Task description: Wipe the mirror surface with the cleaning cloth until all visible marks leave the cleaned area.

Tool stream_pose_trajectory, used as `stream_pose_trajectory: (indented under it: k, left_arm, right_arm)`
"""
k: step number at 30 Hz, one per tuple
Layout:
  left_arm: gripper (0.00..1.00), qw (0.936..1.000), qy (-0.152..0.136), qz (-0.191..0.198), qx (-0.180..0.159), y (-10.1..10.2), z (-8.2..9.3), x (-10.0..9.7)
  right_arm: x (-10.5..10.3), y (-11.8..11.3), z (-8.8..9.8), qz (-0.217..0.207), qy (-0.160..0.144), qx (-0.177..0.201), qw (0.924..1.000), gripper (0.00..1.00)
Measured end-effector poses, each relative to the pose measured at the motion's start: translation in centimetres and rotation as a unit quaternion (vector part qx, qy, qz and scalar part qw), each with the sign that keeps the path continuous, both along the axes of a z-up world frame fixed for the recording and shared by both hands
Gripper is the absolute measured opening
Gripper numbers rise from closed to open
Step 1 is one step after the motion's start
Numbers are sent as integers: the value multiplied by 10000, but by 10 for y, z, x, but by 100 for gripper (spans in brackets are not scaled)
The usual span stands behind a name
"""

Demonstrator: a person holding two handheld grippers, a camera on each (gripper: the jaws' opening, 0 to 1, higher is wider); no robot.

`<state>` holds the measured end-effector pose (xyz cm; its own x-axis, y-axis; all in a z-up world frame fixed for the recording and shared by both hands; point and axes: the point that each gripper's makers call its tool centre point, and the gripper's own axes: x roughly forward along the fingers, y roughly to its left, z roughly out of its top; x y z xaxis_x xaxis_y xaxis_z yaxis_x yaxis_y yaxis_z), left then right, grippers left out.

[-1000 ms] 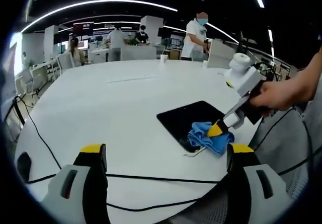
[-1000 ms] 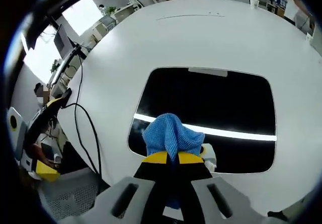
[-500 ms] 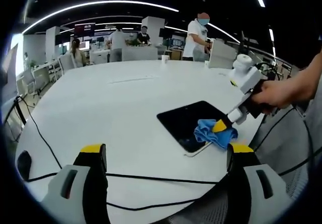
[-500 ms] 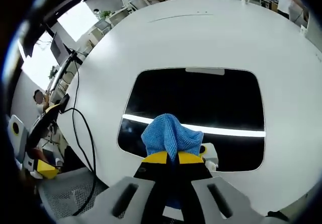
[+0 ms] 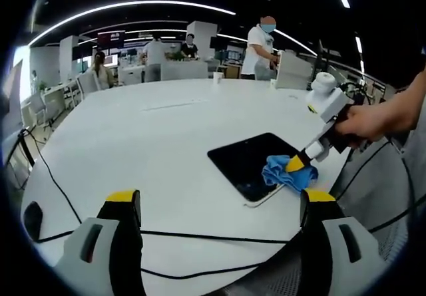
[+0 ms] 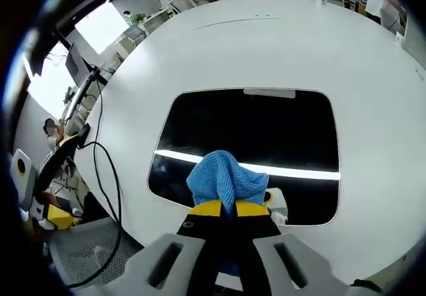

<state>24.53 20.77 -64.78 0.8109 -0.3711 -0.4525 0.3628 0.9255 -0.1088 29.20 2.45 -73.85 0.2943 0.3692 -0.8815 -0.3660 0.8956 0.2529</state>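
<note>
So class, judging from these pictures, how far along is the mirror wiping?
Done: the right claw is shut on the blue cloth and has it at the mirror's near edge. In hand: wiping there. Left: the rest of the glass; marks cannot be judged, since it reflects dark. The left claw hangs open over the table.

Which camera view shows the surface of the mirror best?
The right gripper view: it looks down on the mirror, so nearly the whole dark surface shows, with the blue cleaning cloth at its near edge. The left gripper view shows the mirror small and at a flat angle, partly behind the cloth.
</note>
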Motion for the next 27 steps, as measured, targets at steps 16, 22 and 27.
stream_pose_trajectory:
  k: [16,22,27]
  left_arm:
    - [99,9999,-2,-94,41,1,1,5]
    - [99,9999,19,-103,38,2,0,4]
    - [99,9999,51,-115,29,2,-1,4]
  right_arm:
    - [7,-2,0,-140,40,-11,9999,0]
    - [13,-1,0,-103,-50,-61,9999,0]
    - [22,1,0,-134,-71,-53,9999,0]
